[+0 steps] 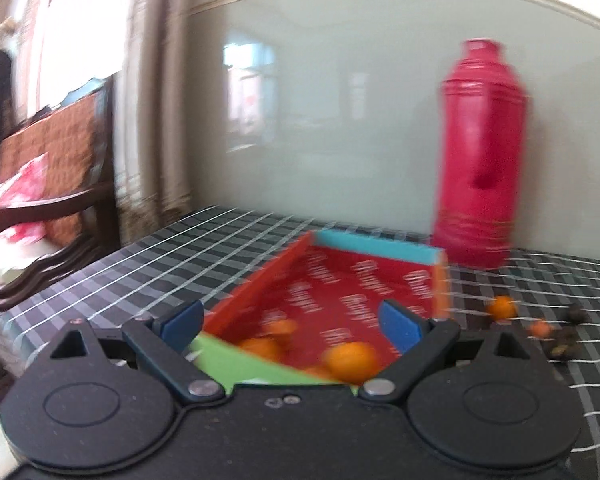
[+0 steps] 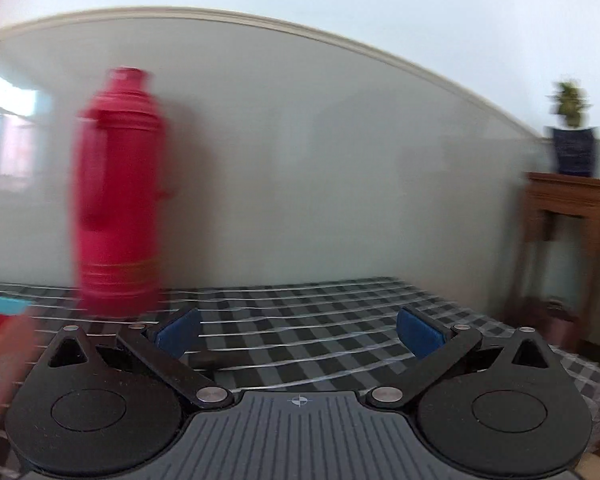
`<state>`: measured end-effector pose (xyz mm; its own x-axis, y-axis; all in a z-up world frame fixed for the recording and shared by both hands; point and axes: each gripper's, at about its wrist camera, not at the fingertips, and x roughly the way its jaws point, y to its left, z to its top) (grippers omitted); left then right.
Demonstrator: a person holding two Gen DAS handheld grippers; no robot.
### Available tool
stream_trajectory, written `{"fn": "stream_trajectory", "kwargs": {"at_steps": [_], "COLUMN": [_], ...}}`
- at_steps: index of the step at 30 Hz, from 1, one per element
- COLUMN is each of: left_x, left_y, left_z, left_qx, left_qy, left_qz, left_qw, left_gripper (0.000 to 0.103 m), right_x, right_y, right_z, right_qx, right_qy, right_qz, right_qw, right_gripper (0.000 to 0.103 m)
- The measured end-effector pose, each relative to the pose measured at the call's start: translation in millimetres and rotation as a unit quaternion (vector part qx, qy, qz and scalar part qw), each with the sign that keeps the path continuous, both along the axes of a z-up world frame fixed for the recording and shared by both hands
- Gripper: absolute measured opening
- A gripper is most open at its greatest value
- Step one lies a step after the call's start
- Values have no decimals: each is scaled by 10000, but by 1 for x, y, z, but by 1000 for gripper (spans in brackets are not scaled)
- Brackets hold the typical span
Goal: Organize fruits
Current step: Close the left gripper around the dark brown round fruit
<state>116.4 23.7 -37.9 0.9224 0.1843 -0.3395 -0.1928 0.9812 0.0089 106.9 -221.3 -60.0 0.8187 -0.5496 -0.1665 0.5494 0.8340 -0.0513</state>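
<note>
A shallow red paper box (image 1: 340,280) with blue, orange and green edges lies on the checked tablecloth. Several small orange fruits (image 1: 352,360) sit in its near end. Two more orange fruits (image 1: 502,307) lie on the cloth to the right of the box, beside some dark brown fruits (image 1: 566,340). My left gripper (image 1: 292,324) is open above the near end of the box, with nothing between its blue pads. In the right wrist view, my right gripper (image 2: 299,330) stands wide open over bare cloth and holds nothing. Both views are blurred.
A tall red thermos (image 1: 478,156) stands at the back against the wall, behind the box; it also shows at the left as the thermos (image 2: 118,196). A wooden chair (image 1: 48,200) is left of the table. A wooden stand (image 2: 560,248) with a potted plant (image 2: 572,136) is far right.
</note>
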Motion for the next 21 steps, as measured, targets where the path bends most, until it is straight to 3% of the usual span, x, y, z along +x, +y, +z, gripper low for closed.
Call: {"fn": "stream_trajectory", "kwargs": {"at_steps": [6,8,10,12,15,19,21], "left_x": [13,24,34,44,57,72,81], "left_y": [-68,-94,-120,-143,-173,-194,-197], "left_z": [-3,-8,-13,-19,-32,-46,-52], "left_qx": [72,117,156,100,73,2,-72], "left_qy": [30,168,322,503,745,1023,1125], "left_qz": [-1005,-1339,-1691,-1937,-2039,-2043,-2030], "left_qw": [9949,9908,9849,9797,9761,9736,9727], "left_gripper": [87,83,71,69,67,55,53], "right_x": [-6,-8,-17,-26,-31,-36,-39], "right_y": [-41,-52,-61,-71,-84,-100,-108], "right_z": [-4,-5,-5,-6,-6,-5,-5], "right_qx": [7,27,67,91,156,244,354], "right_qy": [127,150,113,85,96,88,106], "right_qz": [-471,-542,-619,-682,-800,-996,-982], "right_qw": [9988,9984,9980,9976,9966,9947,9945], "right_gripper": [103,103,103,103,103,103,103]}}
